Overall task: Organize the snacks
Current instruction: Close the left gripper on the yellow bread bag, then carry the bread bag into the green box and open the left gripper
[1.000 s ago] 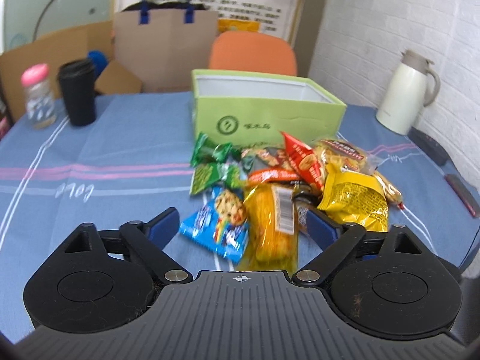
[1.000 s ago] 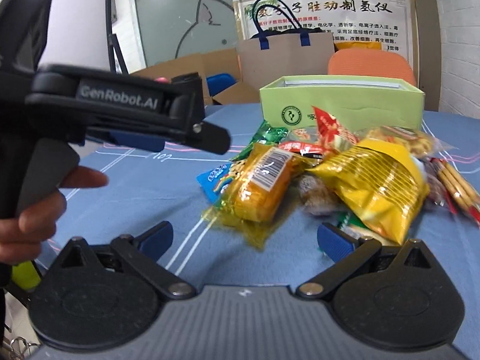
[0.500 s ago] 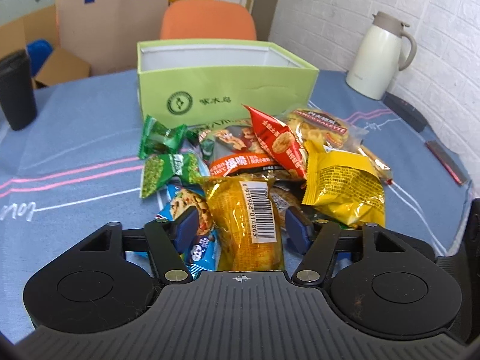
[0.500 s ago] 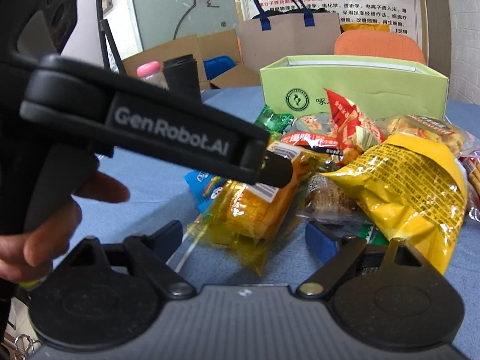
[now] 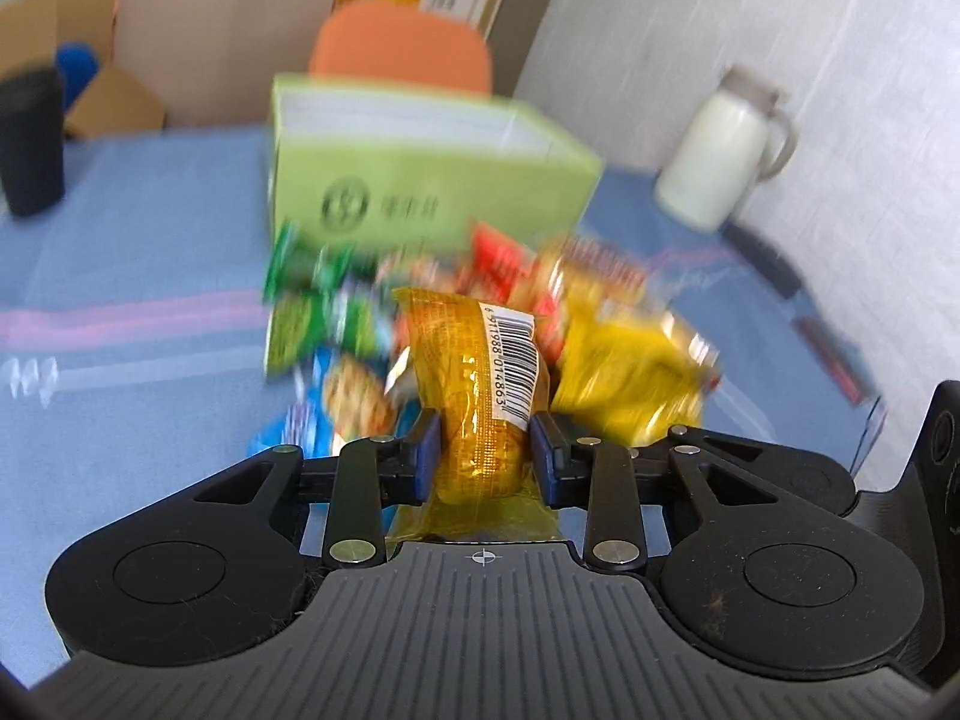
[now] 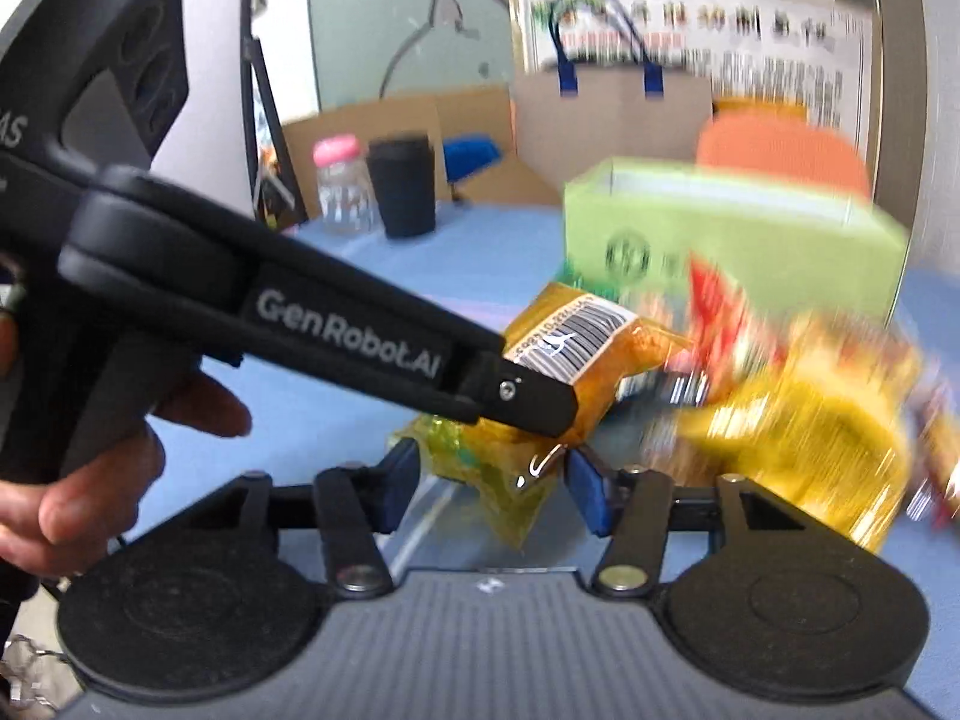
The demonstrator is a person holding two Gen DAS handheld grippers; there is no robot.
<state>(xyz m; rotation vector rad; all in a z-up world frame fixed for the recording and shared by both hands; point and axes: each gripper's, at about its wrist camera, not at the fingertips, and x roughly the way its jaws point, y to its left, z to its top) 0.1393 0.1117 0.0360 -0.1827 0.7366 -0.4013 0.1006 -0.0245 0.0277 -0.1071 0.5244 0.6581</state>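
The left gripper (image 5: 485,455) was closing, its pads pressing the orange snack packet (image 5: 480,396); the right gripper's (image 6: 489,489) jaws were closing around its lower tail without visibly pressing it.

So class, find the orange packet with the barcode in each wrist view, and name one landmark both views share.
Left wrist: the orange packet sits bottom centre, between the left gripper's closing jaws.
Right wrist: the packet lies at centre, its clear tail between the right gripper's closing jaws.
Shared landmark: the green box behind the snacks.
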